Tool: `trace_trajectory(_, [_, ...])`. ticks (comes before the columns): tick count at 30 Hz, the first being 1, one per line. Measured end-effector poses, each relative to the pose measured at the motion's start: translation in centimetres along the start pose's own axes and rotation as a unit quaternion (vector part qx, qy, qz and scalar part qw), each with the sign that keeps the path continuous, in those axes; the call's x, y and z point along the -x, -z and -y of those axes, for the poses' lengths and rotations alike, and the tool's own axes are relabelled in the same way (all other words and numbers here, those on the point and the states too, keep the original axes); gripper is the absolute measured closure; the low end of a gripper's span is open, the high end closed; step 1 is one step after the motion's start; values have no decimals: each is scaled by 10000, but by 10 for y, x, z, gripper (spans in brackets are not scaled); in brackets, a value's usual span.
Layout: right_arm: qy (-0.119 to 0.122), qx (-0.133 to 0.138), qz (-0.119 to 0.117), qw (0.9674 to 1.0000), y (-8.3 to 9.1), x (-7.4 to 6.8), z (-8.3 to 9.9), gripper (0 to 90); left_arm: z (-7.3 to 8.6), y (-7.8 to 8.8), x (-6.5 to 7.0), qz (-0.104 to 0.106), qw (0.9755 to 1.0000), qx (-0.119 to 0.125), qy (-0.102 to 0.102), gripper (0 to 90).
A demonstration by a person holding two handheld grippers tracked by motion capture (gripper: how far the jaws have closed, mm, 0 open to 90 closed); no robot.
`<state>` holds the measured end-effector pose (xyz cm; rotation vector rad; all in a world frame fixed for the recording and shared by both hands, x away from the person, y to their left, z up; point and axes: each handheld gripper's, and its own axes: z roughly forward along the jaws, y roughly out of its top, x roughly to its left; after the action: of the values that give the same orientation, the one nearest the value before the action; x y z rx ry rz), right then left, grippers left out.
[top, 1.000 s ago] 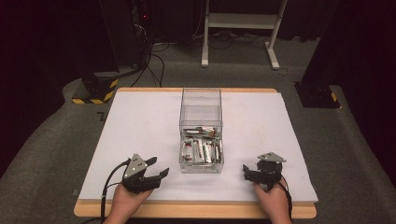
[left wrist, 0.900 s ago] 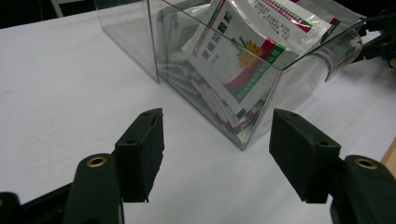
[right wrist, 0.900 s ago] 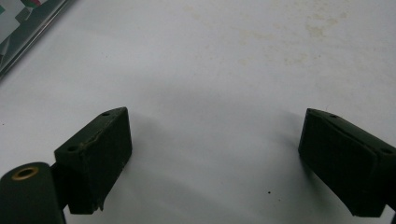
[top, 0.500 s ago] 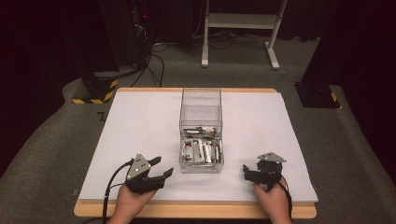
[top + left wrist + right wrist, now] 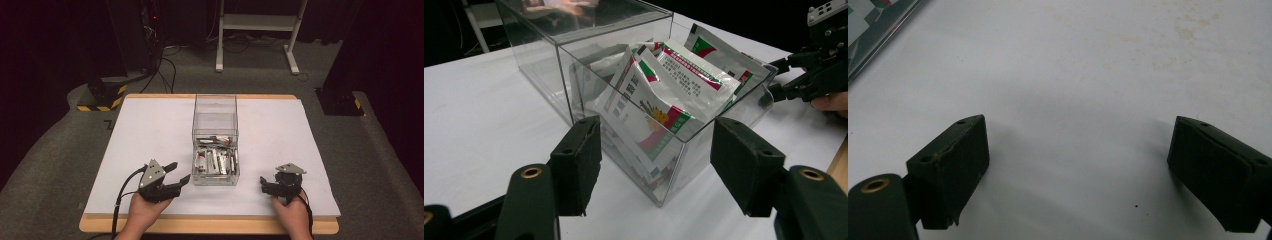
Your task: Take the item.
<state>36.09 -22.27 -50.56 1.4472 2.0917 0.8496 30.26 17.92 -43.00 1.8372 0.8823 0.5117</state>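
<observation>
The clear box (image 5: 216,145) is seen standing at the middle of the white table (image 5: 145,130), its long axis running away from the person, open at the top; the sachets (image 5: 215,161) are packed in its near half, upright and leaning, while the far half is seen bare. In the left gripper view the near corner of the box (image 5: 664,150) is framed between the two black jaws, with the sachets (image 5: 664,95) pressed against the transparent wall. The left gripper (image 5: 177,175) is found slightly nearer the box than a second ago, edged toward its near left corner, jaws spread wide and empty, not touching the wall. The right gripper (image 5: 264,184) is found where it was, resting low by the near right of the box, jaws likewise parted with nothing between them, bare table surface under them in the right gripper view (image 5: 1075,170). The shift is judged as the start of an approach by the left hand (image 5: 142,212), most likely toward the sachets or the box wall; no contact is made yet. Room is noted as ample: wide bare table to the left and right of the box, and more beyond it. The near table edge (image 5: 210,225) lies just behind both hands, so little backing room is left there. The box walls rise above the sachets at the far end, so entry is judged easiest from above; a sideways push at the corner could slide the light box.
</observation>
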Motion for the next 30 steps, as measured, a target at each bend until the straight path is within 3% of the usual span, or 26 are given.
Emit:
trace_trajectory(4, [-2, -1, 3, 10000, 0, 0, 0, 97, -3, -1, 1, 42, 10000, -3, 31, 379])
trace_trajectory(14, [-2, 3, -2, 10000, 0, 0, 0, 97, -21, -12, 11, 84, 9997, -135, -174, 389])
trace_trajectory(26, [-2, 3, -8, 10000, 0, 0, 0, 97, -32, -27, 15, 44, 9995, -249, -171, 428])
trace_trajectory(30, [-3, 2, -8, 10000, 0, 0, 0, 97, -33, -37, 10, -46, 9994, -338, -103, 461])
